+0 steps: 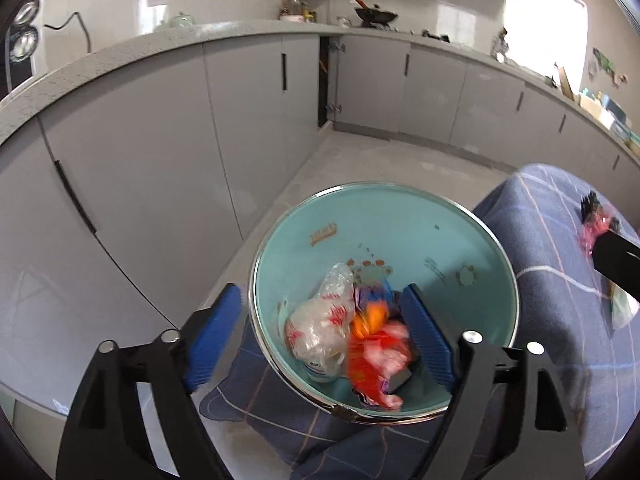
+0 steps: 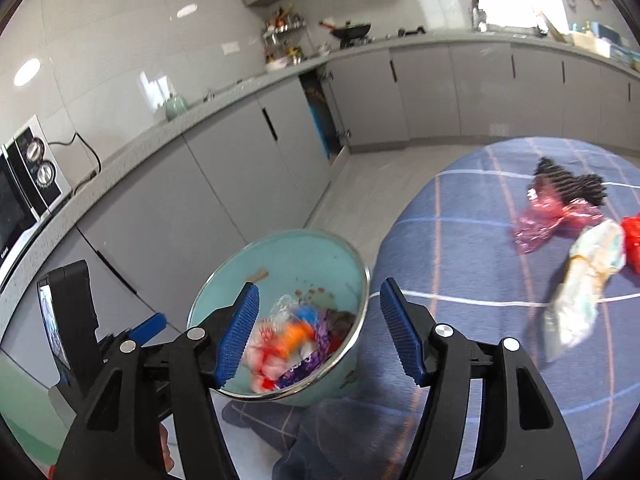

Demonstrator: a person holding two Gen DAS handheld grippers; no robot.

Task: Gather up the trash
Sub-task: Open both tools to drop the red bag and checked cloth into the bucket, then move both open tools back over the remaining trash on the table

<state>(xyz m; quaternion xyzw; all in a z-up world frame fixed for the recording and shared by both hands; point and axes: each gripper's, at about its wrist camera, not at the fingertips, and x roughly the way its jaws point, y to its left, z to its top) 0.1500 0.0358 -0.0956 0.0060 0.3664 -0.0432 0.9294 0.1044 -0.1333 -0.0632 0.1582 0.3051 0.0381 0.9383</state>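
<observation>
the trash sits heaped in a teal bowl point(image 1: 460, 240) with a shiny metal rim: a crumpled clear plastic bag point(image 1: 320, 328) with red print, an orange and red wrapper point(image 1: 372, 344) and a purple foil wrapper point(image 2: 304, 368), all blurred. the bowl stands at the edge of a table covered by a blue checked cloth point(image 1: 532, 320), directly under and ahead of both grippers.

the left gripper point(image 1: 324, 332) hangs over the bowl with its blue pads point(image 1: 426, 332) spread wide, one pad outside the rim and the other over the heap; nothing is pinched between them. the right gripper point(image 2: 318, 328) also stands open over the bowl's near rim, and its pads point(image 2: 236, 336) press on nothing.

to the right of the right gripper, further out on the cloth, lie more scraps: a pink crinkled wrapper point(image 2: 540, 224) beside something dark and ribbed point(image 2: 576, 184), a pale crumpled wrapper point(image 2: 580, 296), and a red piece point(image 2: 632, 236) at the frame's edge.

beyond the grippers run grey cabinets point(image 1: 160, 168) under a speckled counter point(image 1: 120, 52), with a wok point(image 1: 376, 14) far back and a microwave point(image 2: 24, 184) to the left.
</observation>
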